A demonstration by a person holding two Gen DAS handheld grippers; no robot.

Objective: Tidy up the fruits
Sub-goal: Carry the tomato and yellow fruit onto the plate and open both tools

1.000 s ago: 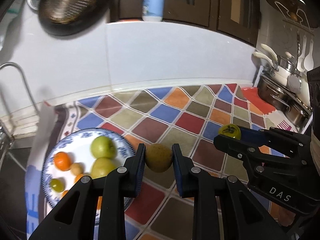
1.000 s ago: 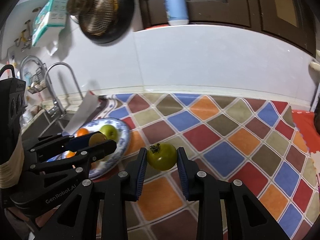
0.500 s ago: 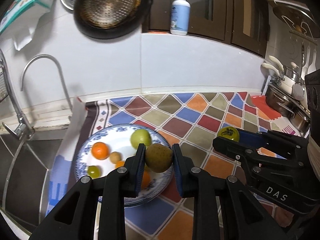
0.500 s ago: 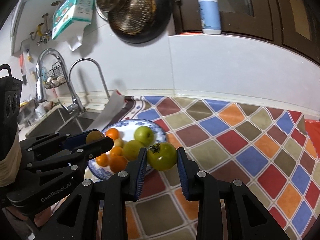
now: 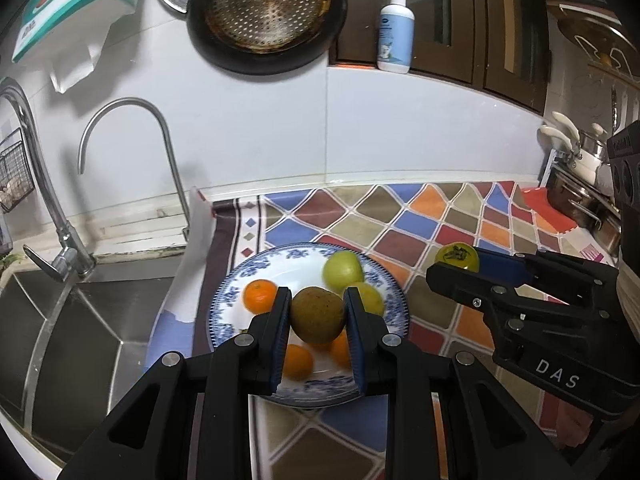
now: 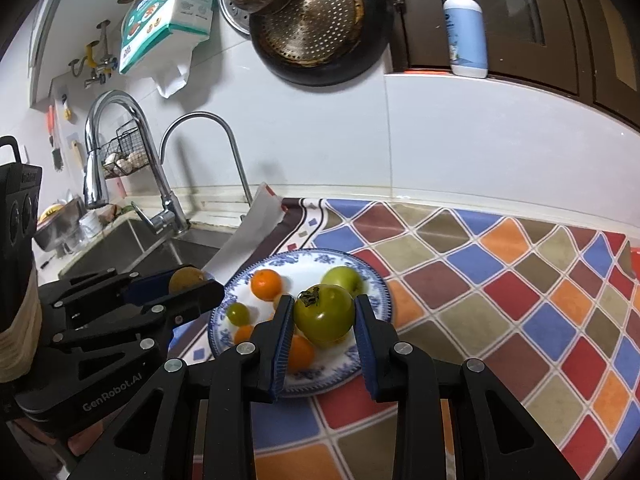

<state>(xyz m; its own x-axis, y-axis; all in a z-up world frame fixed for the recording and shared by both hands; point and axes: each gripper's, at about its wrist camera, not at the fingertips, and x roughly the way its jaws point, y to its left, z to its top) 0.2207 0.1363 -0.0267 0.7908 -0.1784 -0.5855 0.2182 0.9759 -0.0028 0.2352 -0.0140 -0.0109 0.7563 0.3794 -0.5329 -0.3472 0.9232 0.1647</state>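
Two fruits ride in our grippers above the blue-patterned plate point(image 5: 230, 300): our left gripper point(image 5: 317, 314) clamps a brownish-green round fruit point(image 5: 317, 314) over the oranges point(image 5: 261, 297), and our right gripper point(image 6: 323, 314) pinches a green persimmon point(image 6: 324, 312) near the green apple point(image 6: 343, 278), beside the sink point(image 6: 120, 246).

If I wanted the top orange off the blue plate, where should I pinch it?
Probably pinch the orange across its round middle, one finger on each side, coming down from above. It lies on the plate toward the sink side with bare plate around most of it, so fingers would likely fit there. Both grippers are full right now.
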